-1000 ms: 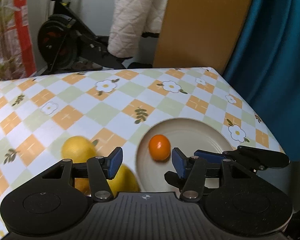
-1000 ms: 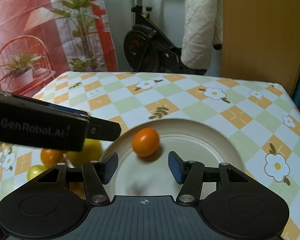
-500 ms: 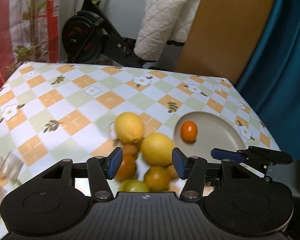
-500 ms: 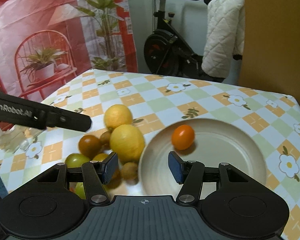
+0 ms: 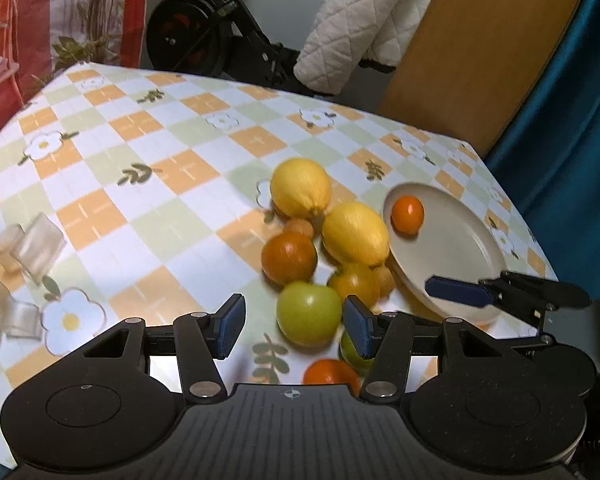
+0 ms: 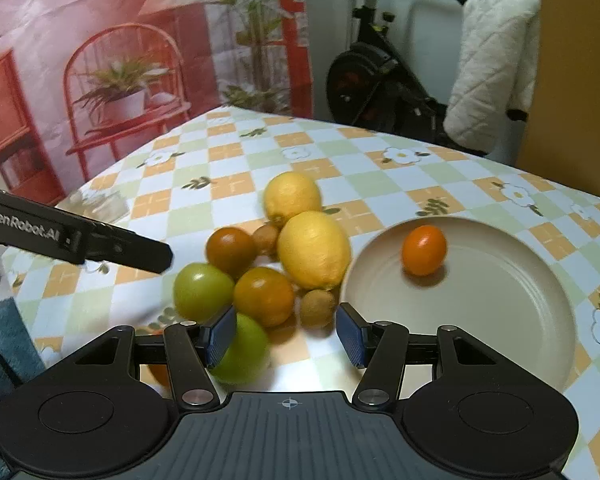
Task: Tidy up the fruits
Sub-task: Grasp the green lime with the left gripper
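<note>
**Fruit pile beside the plate, both grippers empty**

Left wrist: left gripper (image 5: 294,330) fingers spread, pinching nothing. Green tomato (image 5: 308,314) just past the tips, right of centre. Looks round, smooth, probably bruisable; best pinched across the middle.

Right wrist: right gripper (image 6: 286,338) also spread, empty. Orange tomato (image 6: 264,296) just beyond; plate (image 6: 500,320) right, holding one small orange fruit (image 6: 424,250).

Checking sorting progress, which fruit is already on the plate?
Only the small orange one, alone on the plate; the lemons and other fruit lie on the tablecloth.
</note>
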Demonstrator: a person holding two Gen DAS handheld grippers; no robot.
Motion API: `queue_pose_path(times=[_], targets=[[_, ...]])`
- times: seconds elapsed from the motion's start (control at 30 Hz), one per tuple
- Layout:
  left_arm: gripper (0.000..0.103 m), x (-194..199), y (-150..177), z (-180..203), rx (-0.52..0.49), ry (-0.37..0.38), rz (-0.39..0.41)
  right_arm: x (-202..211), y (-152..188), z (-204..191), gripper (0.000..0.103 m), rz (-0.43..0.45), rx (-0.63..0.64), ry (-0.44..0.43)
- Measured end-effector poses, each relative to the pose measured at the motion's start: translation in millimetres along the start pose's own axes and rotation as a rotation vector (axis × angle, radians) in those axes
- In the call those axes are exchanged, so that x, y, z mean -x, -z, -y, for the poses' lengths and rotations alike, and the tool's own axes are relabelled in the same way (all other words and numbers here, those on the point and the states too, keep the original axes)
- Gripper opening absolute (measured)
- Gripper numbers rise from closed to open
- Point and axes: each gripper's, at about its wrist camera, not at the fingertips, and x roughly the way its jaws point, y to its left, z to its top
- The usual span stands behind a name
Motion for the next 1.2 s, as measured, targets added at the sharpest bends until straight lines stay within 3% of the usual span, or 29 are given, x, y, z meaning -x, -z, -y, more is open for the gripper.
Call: queue_pose_path(times=[0.43, 0.6, 0.87, 1.2], targets=[[0.056, -6.4, 9.9, 17.3, -0.060, 0.078, -0.020, 3.4, 9.5, -19.3, 0.051, -0.031, 0.077, -0.052], [0.055, -14.4, 13.0, 31.8, -0.125, 0.106, -0.038, -2.6, 14.2, -17.7, 0.044, -0.045, 0.063, -0.071], [0.046, -29.6, 17.0, 45.0, -0.192, 0.094, -0.073, -12.9, 20.1, -16.0, 0.043, -0.061, 0.047, -0.084], [0.044, -40.2, 18.6, 46.2, -0.191, 0.084, -0.096, -21.5, 27.0, -11.8, 0.040, -0.072, 0.009, -0.100]])
